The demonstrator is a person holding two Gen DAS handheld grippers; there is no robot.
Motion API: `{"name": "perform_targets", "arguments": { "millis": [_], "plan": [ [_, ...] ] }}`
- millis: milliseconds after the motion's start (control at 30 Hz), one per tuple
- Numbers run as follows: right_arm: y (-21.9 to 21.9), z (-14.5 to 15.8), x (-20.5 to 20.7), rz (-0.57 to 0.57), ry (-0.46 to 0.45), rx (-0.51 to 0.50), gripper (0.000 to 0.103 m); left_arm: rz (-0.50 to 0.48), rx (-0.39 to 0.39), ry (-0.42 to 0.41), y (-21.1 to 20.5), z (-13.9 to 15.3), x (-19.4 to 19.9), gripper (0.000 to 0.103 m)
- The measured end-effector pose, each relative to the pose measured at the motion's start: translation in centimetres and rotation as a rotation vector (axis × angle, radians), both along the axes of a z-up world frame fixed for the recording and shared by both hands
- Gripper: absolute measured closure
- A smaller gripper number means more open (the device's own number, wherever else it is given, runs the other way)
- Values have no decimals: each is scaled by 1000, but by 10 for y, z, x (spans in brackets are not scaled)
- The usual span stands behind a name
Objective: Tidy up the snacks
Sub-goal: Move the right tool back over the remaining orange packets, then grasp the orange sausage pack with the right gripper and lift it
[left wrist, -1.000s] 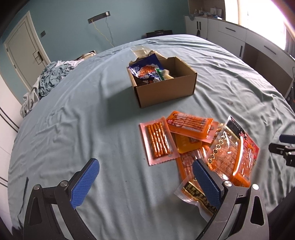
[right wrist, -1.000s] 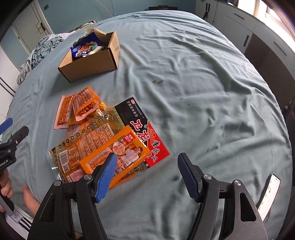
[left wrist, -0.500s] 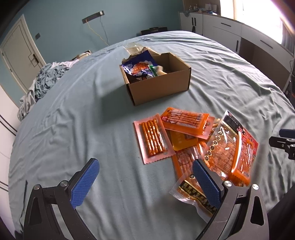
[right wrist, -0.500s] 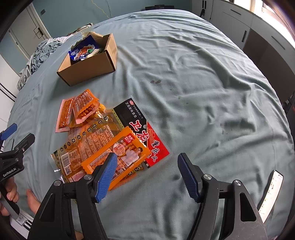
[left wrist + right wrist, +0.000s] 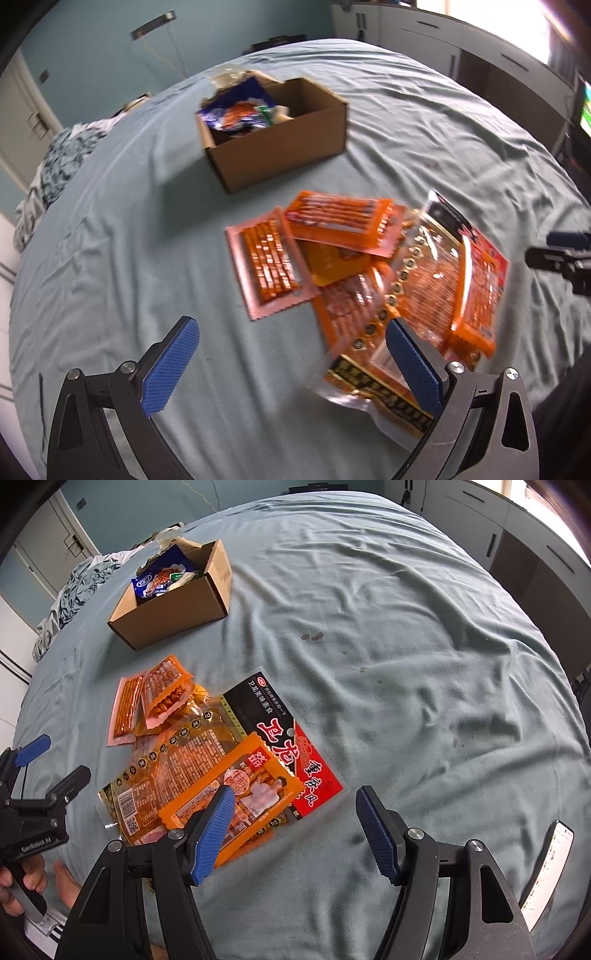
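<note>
An open cardboard box (image 5: 280,147) (image 5: 173,609) stands on the grey-blue bed sheet (image 5: 406,635) and holds a blue snack bag (image 5: 236,107) (image 5: 159,578). A pile of orange snack packs (image 5: 369,266) (image 5: 192,753) lies in front of it, with a pink pack (image 5: 269,262) at its left and a large red and black bag (image 5: 291,738) at its right. My left gripper (image 5: 291,362) is open and empty above the pile's near edge. My right gripper (image 5: 295,830) is open and empty over the near corner of the red bag.
Crumpled clothes (image 5: 59,162) lie at the far left edge of the bed. White cabinets (image 5: 461,48) run along the far right wall. A phone (image 5: 546,867) lies near the bed's right edge. A door (image 5: 22,110) is at the left.
My left gripper has moved forward toward the snack pile, so the box and packs look larger. My right gripper has barely moved. Both stay open.
</note>
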State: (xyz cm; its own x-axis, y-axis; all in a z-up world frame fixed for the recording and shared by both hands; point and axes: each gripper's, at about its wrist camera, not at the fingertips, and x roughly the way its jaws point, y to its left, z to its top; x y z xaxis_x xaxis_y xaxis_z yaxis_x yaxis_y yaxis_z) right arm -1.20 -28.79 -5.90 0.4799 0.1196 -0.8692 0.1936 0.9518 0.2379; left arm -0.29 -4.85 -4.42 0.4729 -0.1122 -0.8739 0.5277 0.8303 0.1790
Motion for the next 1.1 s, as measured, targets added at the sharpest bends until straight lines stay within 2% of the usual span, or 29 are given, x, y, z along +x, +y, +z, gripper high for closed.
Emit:
{"name": "perform_targets", "arguments": {
  "millis": [100,200,267,400,700,833,967,1100],
  "plan": [
    [-2,-10,5,20,58,59,36,-35,32,-4,-8,-6,-5,0],
    [3,-35,18,66,186,196,36,-41,43,2,-11,-9,-4,0],
    [4,-48,26,45,234,248,36,-34,46,3,-11,-10,-2,0],
    [2,-63,41,1,266,310,36,-8,44,5,-7,-10,5,0],
    [12,-55,55,-9,195,275,36,40,18,17,2,-8,14,0],
    [15,-53,56,-12,175,312,36,50,11,15,5,-6,15,0],
    [14,-54,60,-31,101,390,36,61,8,15,7,-5,17,0],
    [12,-58,62,-41,102,405,36,71,11,16,9,-6,17,0]
  ]
}}
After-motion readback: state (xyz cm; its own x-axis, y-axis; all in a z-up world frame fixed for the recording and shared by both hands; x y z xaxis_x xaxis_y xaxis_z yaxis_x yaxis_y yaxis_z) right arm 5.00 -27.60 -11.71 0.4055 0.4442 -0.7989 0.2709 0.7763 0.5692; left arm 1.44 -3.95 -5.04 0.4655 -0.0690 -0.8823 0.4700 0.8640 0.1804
